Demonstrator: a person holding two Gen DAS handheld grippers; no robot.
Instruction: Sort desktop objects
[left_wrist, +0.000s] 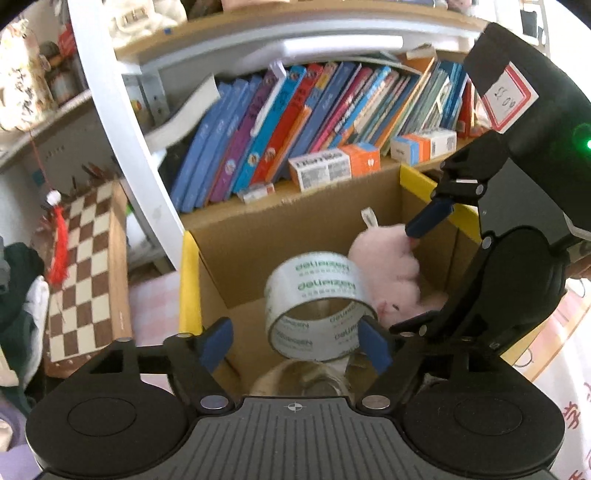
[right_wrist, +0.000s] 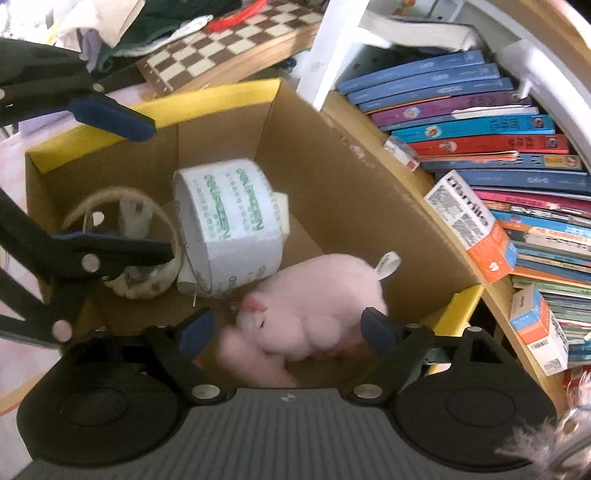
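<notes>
Left wrist view: spread left fingers (left_wrist: 295, 341) over the cardboard box (left_wrist: 314, 218), tape roll (left_wrist: 317, 302) between them.

Neither left pad clamps the tape; it seems loose, core pointing toward 6 o'clock, so it could roll against the pink plush (left_wrist: 391, 280) at 2 o'clock. Right fingers (right_wrist: 284, 332) are also released, plush (right_wrist: 314, 306) lying between them inside the box, long axis running 8 to 2.

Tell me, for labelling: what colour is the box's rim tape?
Yellow rim tape, clearest in the right wrist view.

We see a pink plush (right_wrist: 317, 306), green-lettered clear tape (left_wrist: 317, 299), a brown box (right_wrist: 332, 177) edged yellow, and a brown-and-cream checkered chessboard (left_wrist: 85, 273).
</notes>
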